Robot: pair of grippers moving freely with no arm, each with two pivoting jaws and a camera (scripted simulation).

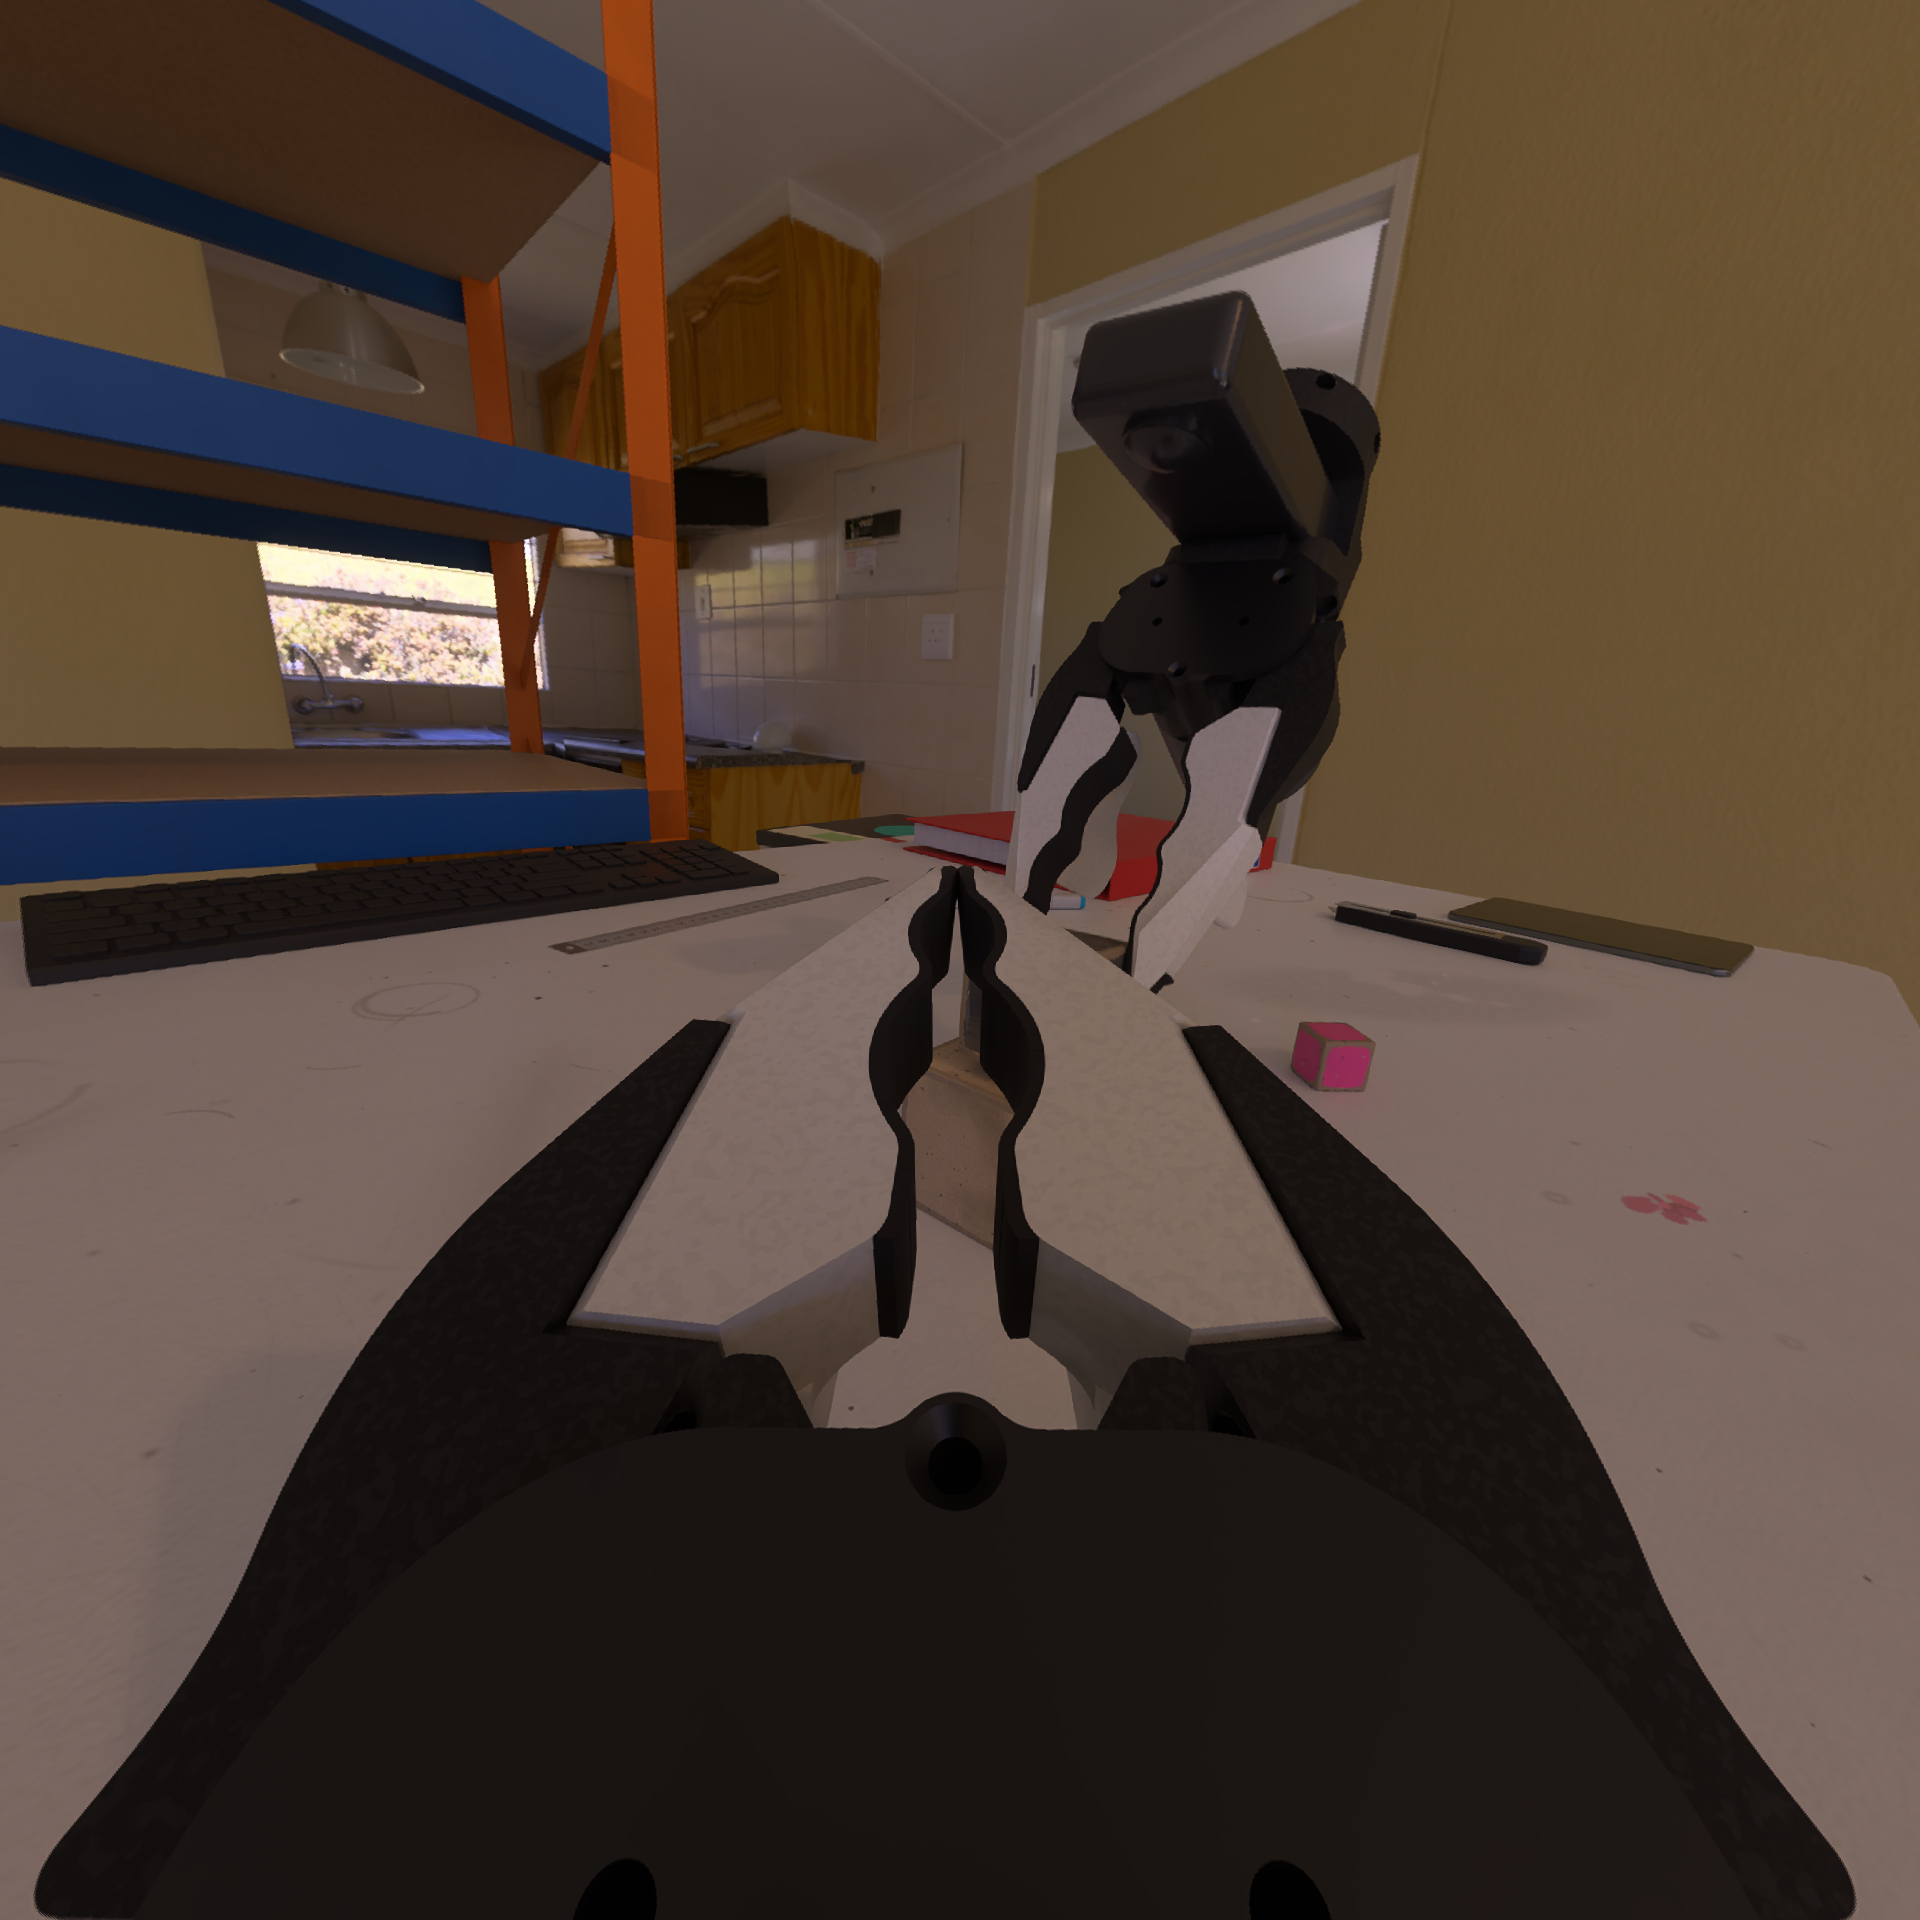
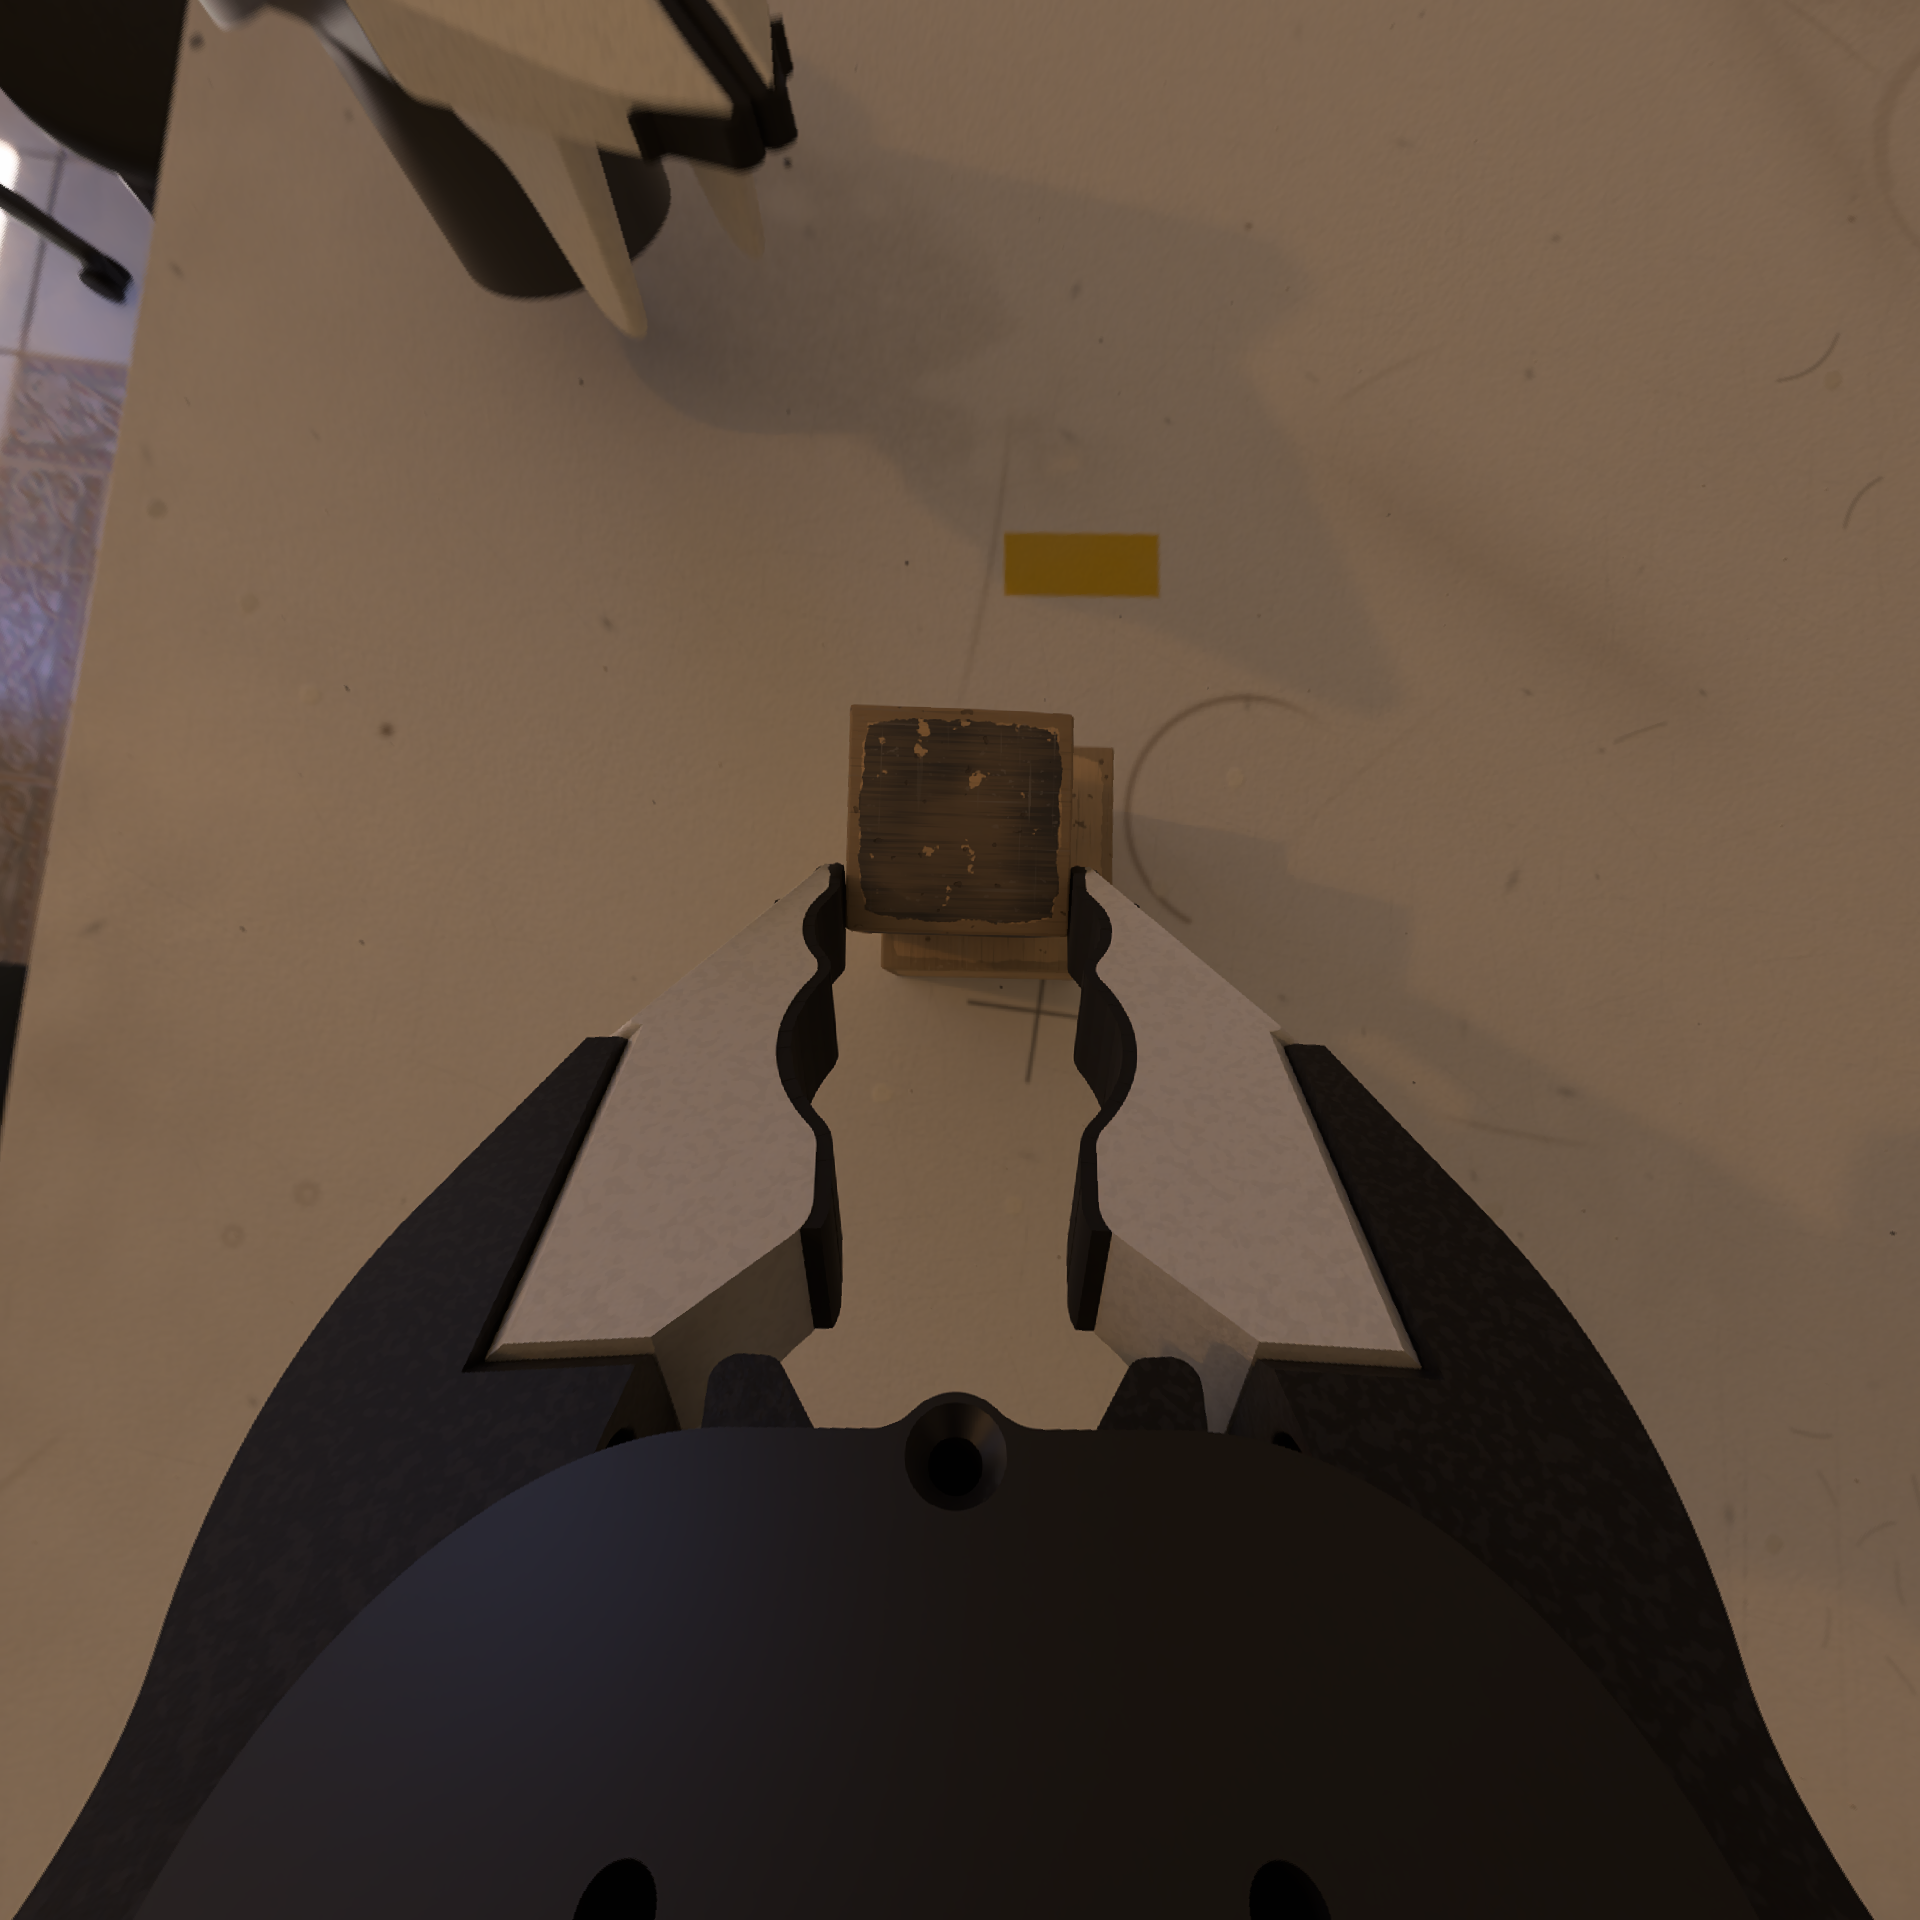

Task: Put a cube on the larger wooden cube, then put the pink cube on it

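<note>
The right claw (image 2: 954, 894) grips the dark-topped cube (image 2: 961, 816), seemingly over the larger wooden cube (image 2: 977, 956); next, release, while left claw (image 1: 957, 883) idles pinched empty.

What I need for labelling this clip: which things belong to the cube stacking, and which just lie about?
Job: grey-topped cube, larger wooden cube under it, pink cube, right hand-held gripper, left hand-held gripper.
Lying about: keyboard, ruler, pen, phone, red book, yellow patch.
</note>
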